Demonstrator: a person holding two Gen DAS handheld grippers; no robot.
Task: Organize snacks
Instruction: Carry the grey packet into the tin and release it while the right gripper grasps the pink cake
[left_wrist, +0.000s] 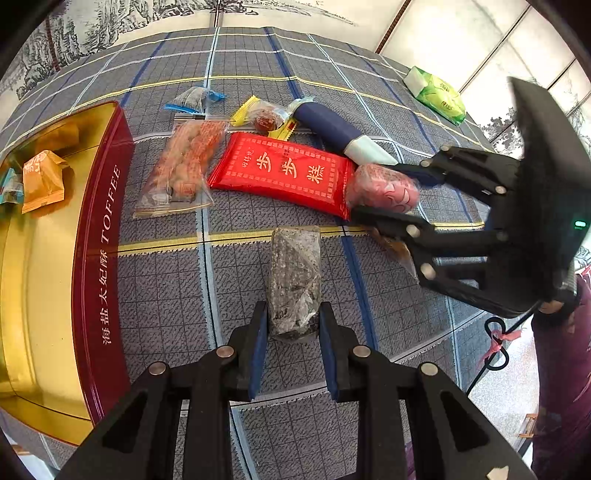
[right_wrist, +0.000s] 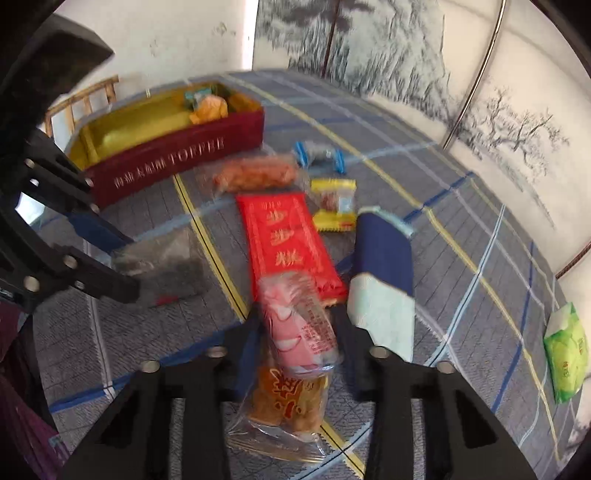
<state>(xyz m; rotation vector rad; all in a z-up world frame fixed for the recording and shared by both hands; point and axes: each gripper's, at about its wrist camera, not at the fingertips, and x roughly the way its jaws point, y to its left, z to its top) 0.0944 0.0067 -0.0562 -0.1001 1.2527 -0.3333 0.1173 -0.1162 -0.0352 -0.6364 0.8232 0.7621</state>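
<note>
My left gripper (left_wrist: 291, 345) has its jaws on both sides of a dark grey snack bar (left_wrist: 294, 280) that lies on the checked cloth; the pads touch its near end. My right gripper (right_wrist: 297, 349) is closed around a pink wrapped snack (right_wrist: 295, 325), which also shows in the left wrist view (left_wrist: 384, 188). A brown snack packet (right_wrist: 291, 402) lies under it. The red TOFFEE tin (left_wrist: 96, 258) with a gold inside stands at the left and holds an orange packet (left_wrist: 42, 181). A red packet (left_wrist: 284, 171) lies mid-table.
On the cloth lie a clear bag of orange snacks (left_wrist: 181, 166), a yellow-edged sweet (left_wrist: 264, 118), a blue-ended packet (left_wrist: 195, 99) and a navy and white pouch (left_wrist: 332, 129). A green tissue pack (left_wrist: 437, 94) sits far right. A wooden chair (right_wrist: 85, 99) stands behind the tin.
</note>
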